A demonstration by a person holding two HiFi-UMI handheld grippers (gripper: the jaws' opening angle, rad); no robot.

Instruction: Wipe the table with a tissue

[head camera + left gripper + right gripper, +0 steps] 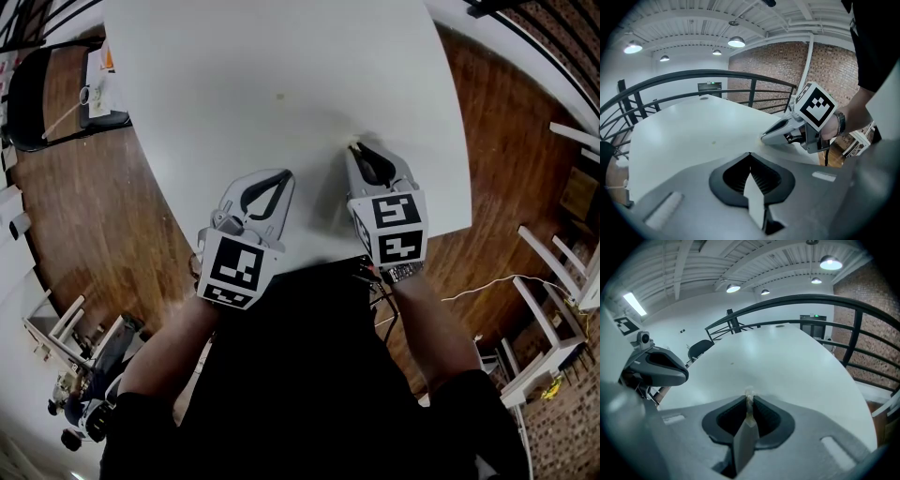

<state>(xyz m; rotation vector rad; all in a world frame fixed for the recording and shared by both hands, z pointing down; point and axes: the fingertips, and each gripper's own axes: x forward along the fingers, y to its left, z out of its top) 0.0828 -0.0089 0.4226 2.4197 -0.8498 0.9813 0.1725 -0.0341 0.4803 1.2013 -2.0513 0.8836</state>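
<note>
Both grippers rest low over the near part of the white table [234,56]. My right gripper [354,147] is shut, and a tiny pale scrap of tissue [748,393] sticks out between its tips, close to the tabletop. From the left gripper view, its tip [764,137] sits right at the table surface. My left gripper [284,174] lies beside it to the left, shut [750,154] with nothing between its jaws. A small yellowish speck [277,95] lies on the table ahead of both grippers.
The table's near edge runs just under my forearms, over wooden floor [84,225]. A black chair [33,98] with papers stands at the far left. White chairs [562,281] are at the right. A black railing [787,303] rings the table's far side.
</note>
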